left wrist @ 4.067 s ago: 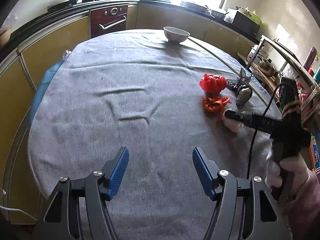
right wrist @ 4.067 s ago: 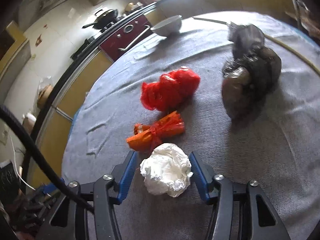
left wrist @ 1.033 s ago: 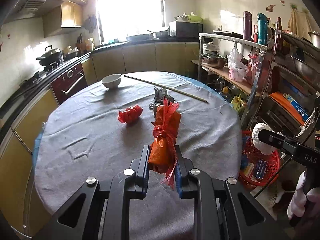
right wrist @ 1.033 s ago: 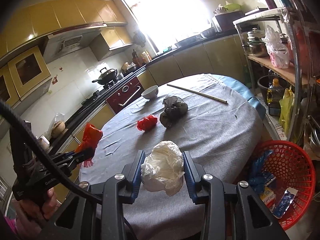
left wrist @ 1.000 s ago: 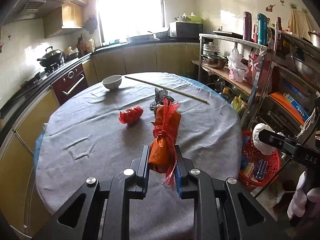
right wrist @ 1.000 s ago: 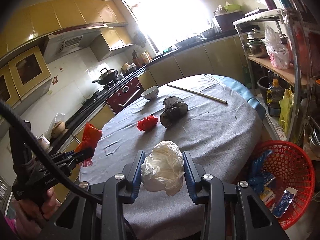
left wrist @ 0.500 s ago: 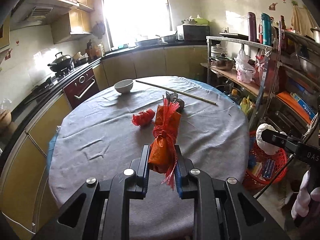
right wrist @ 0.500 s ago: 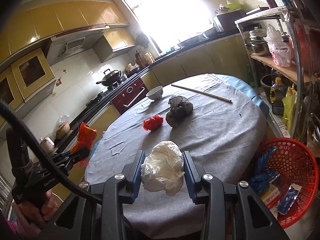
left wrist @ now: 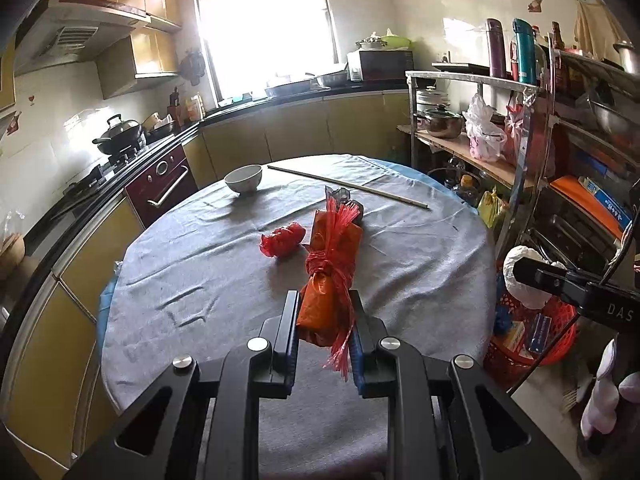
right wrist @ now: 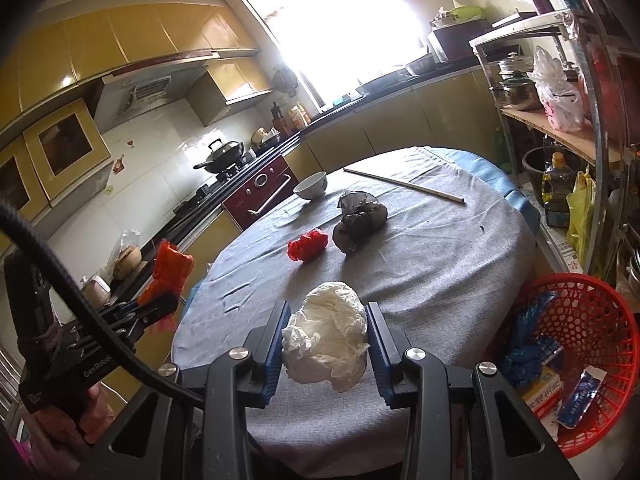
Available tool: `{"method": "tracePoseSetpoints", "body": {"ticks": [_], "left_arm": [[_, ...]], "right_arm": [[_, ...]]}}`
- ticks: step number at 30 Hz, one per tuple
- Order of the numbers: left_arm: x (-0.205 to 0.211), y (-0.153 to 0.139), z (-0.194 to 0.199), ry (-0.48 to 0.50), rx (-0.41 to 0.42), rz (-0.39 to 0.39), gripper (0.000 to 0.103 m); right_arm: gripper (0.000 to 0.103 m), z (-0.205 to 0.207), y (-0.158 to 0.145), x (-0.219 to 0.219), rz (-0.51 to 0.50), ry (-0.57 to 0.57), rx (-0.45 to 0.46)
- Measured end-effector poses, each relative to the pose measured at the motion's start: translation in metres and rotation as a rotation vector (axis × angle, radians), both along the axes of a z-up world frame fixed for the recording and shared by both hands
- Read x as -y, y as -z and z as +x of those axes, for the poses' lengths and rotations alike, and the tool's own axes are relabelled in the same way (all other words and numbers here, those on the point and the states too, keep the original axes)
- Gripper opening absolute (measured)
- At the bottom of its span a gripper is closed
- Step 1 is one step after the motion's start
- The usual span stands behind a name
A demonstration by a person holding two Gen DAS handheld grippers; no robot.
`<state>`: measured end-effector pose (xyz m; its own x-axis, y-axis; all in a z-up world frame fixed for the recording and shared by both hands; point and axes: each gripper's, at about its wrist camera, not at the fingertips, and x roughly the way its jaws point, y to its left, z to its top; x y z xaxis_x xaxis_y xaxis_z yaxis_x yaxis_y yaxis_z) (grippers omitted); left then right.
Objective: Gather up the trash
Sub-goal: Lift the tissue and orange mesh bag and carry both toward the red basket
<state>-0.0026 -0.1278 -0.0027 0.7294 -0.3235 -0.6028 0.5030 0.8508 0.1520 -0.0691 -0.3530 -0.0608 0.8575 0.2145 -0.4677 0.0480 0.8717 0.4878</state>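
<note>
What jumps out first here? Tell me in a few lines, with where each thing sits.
Each gripper holds trash lifted clear of the table: the left gripper clamps an orange wrapper bundle, and the right gripper clamps a crumpled white paper wad. A red basket holding some litter sits on the floor to the right of the grey-clothed table, where a red bag and a dark bag lie.

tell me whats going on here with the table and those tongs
A person is clearing trash off a round table. The left tongs grip an orange wrapper bundle; the right tongs grip a crumpled white paper wad. A red bag and a dark bag remain on the table, and a red basket sits beside it.
</note>
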Motion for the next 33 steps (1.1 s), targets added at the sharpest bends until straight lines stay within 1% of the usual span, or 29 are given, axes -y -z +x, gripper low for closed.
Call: {"method": "tracePoseSetpoints", "body": {"ticks": [21, 33], "left_arm": [[0.025, 0.006, -0.008, 0.044, 0.006, 0.054, 0.023], [0.038, 0.007, -0.010, 0.063, 0.008, 0.069, 0.023]], "right_arm": [[0.040, -0.019, 0.004, 0.023, 0.047, 0.046, 0.023], [0.040, -0.028, 0.005, 0.031, 0.061, 0.069, 0.030]]}}
